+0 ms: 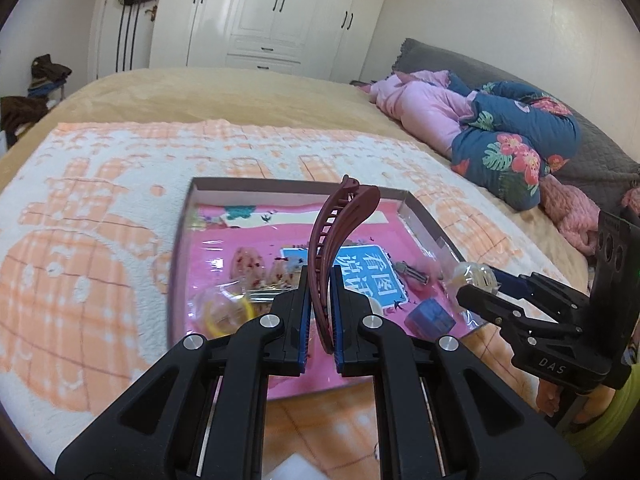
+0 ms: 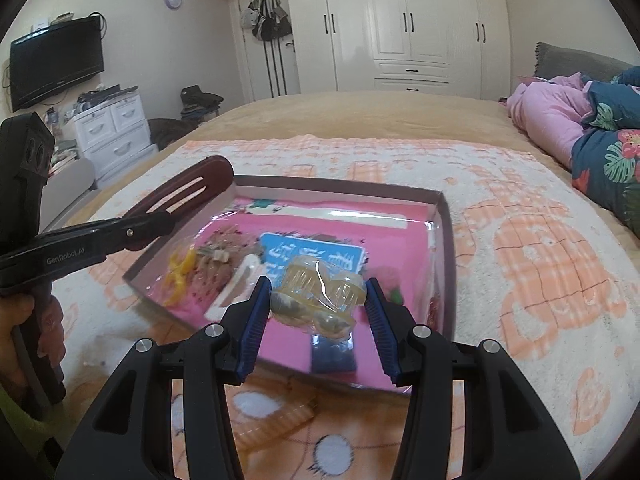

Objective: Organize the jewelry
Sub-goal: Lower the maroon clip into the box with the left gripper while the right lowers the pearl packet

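Note:
My left gripper [image 1: 322, 280] is shut on a dark red banana hair clip [image 1: 340, 220], which stands upright above the near half of a shallow box tray [image 1: 188, 216]. The right wrist view shows this left gripper [image 2: 160, 216] and the clip [image 2: 192, 184] over the tray's left corner. My right gripper [image 2: 318, 286] is shut on a clear plastic packet of amber claw clips [image 2: 316, 292], held above the tray's [image 2: 446, 216] near edge. From the left wrist view the right gripper [image 1: 480, 280] hangs over the tray's right side. Yellow hair ties [image 1: 224, 312], a hairpin [image 1: 412, 272] and a small blue box [image 1: 430, 316] lie inside.
The tray rests on a peach-and-white blanket [image 2: 540, 260] spread over a bed. Folded pink and floral quilts [image 1: 500, 132] lie at the right. A white wardrobe [image 2: 400, 20] stands behind, with drawers [image 2: 112, 132] and a TV [image 2: 56, 60] at the left. A hand [image 2: 24, 320] grips the left handle.

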